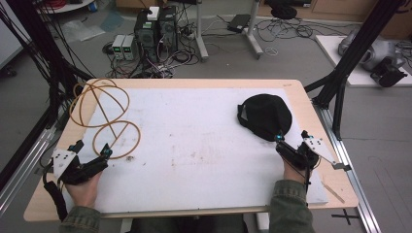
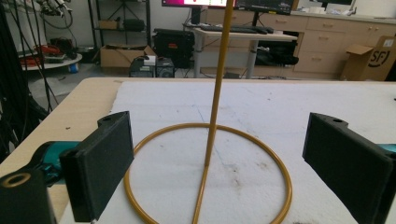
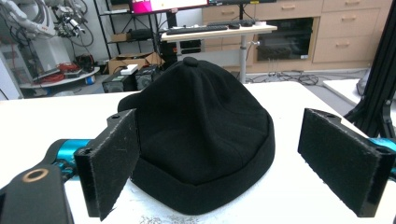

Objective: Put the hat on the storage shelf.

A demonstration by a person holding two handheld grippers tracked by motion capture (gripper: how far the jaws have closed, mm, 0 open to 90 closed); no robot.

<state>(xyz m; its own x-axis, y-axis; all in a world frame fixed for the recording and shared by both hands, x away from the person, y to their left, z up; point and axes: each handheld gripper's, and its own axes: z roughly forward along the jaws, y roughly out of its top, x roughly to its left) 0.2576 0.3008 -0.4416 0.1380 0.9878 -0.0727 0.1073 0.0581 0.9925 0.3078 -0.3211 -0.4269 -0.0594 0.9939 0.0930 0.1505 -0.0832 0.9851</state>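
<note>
Left gripper [image 1: 92, 148] with jaws spread wide, pinching nothing, aimed at the ring base of a yellow wire stand [image 2: 215, 112] just ahead, not touching it. Right gripper [image 1: 292, 137] likewise spread wide and gripping nothing, pointed at a black knit hat [image 3: 201, 126] lying brim-down just in front of the jaws, apart from them.

Looks barely begun, judging by the layout: hat [image 1: 265, 116] near the right edge, stand [image 1: 104, 114] at the far left corner, well apart, neither one lifted. Probably left to do: gripping the hat, carrying it across, settling it over the stand's upper loops.

Underneath, a scuffed white sheet [image 1: 204, 145] over a pale wooden table [image 1: 194, 83]. Beyond the table, a grey floor with computer towers [image 1: 155, 29] and tangled cables, black frame posts [image 1: 340, 82] at the sides, and wooden cabinets [image 2: 327, 51] along the back wall.
</note>
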